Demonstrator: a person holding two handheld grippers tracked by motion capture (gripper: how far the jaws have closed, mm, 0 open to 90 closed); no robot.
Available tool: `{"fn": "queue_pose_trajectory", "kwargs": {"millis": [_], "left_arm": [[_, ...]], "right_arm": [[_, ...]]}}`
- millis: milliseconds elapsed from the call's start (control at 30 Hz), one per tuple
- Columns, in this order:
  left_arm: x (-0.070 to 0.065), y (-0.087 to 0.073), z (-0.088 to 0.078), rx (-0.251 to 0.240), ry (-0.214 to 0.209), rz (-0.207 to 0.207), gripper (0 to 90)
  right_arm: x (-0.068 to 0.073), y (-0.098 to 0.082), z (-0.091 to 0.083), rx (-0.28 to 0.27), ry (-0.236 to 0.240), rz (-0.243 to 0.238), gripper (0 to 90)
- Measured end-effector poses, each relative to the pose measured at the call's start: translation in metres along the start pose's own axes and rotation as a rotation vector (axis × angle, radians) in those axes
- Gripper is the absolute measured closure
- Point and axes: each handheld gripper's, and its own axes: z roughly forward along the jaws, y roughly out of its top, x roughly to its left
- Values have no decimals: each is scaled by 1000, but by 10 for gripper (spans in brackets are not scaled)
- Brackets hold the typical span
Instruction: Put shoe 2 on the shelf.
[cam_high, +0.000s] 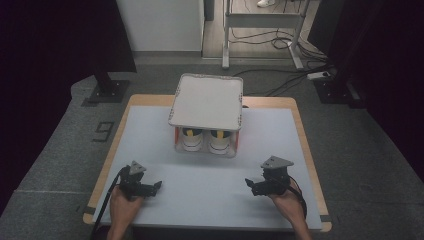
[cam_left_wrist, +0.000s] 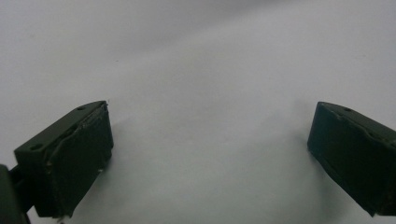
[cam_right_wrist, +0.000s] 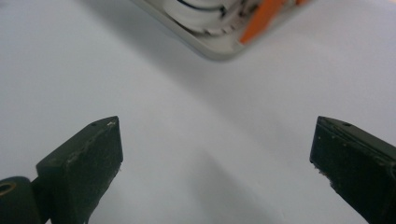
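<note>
A pale grey box (cam_high: 206, 146) stands at the middle of the table, its flat lid (cam_high: 207, 101) raised over it. Inside the box sits a pair of white shoes (cam_high: 206, 139) with yellow insoles. My left gripper (cam_high: 156, 186) rests low over the mat at the front left, with its jaws open and pointing inward; the left gripper view (cam_left_wrist: 212, 109) has nothing between them. At the front right, my right gripper (cam_high: 250, 185) is also open and points inward. In the right gripper view (cam_right_wrist: 217, 122) its jaws are empty, and the box corner (cam_right_wrist: 219, 49) with an orange strip lies beyond them.
A white mat (cam_high: 210, 180) covers the wooden table (cam_high: 300, 120), with bare mat between the two grippers. Dark stands are on the floor to the left and right, and a metal frame with cables is behind the table.
</note>
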Motion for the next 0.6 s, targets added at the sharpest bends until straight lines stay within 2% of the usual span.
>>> {"fn": "queue_pose_trajectory", "kwargs": {"millis": [267, 333, 367, 433, 600], "left_arm": [[0, 0, 0, 1, 0, 1, 0], [0, 0, 0, 1, 0, 1, 0], [0, 0, 0, 1, 0, 0, 0], [0, 0, 0, 1, 0, 1, 0], [0, 0, 0, 2, 1, -1, 0]], "right_arm": [[-18, -37, 9, 45, -47, 88, 10], [-20, -43, 12, 62, -57, 96, 8], [-21, -45, 14, 87, -62, 97, 0], [-22, -48, 14, 74, -62, 115, 0], [-21, -48, 15, 76, -71, 107, 0]]}}
